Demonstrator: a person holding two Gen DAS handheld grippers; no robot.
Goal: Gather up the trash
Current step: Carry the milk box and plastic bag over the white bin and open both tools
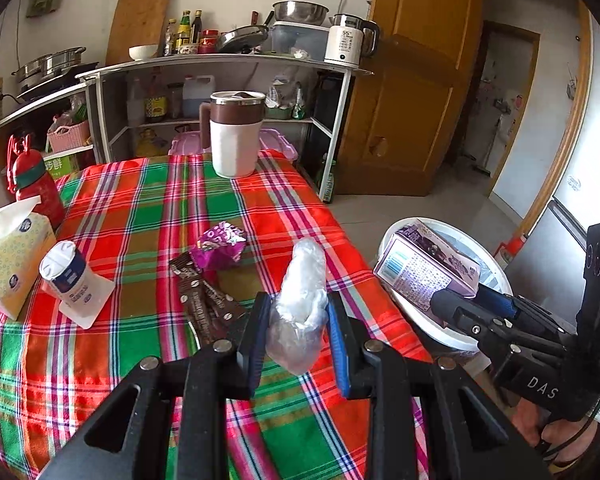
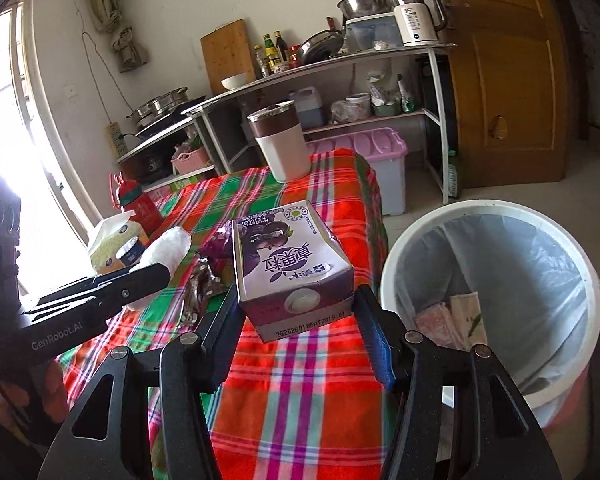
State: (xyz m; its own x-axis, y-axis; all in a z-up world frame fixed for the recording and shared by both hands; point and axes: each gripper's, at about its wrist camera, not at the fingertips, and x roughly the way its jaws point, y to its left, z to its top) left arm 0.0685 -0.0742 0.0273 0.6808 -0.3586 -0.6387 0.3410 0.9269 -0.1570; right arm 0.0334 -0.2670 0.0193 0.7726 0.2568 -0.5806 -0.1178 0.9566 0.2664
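My left gripper (image 1: 298, 298) is shut on a crumpled clear plastic bag (image 1: 304, 276) above the plaid tablecloth (image 1: 140, 208). My right gripper (image 2: 298, 290) is shut on a purple drink carton (image 2: 288, 256), held over the table's right edge beside the white lined bin (image 2: 492, 208). In the left wrist view the carton (image 1: 424, 268) hangs in front of the bin (image 1: 452, 340), with the right gripper (image 1: 458, 296) around it. The right wrist view shows the left gripper (image 2: 156, 270) with the plastic bag (image 2: 168, 248). On the cloth lie a purple wrapper (image 1: 220, 246), brown sachets (image 1: 204, 300) and a tipped yogurt cup (image 1: 70, 276).
A tissue pack (image 1: 8, 256) and a red bottle (image 1: 36, 184) stand at the table's left. A brown-and-white mug (image 1: 236, 136) stands at the far edge. Some papers lie in the bin (image 2: 448, 320). Behind are kitchen shelves (image 1: 220, 64) and a wooden door (image 1: 412, 100).
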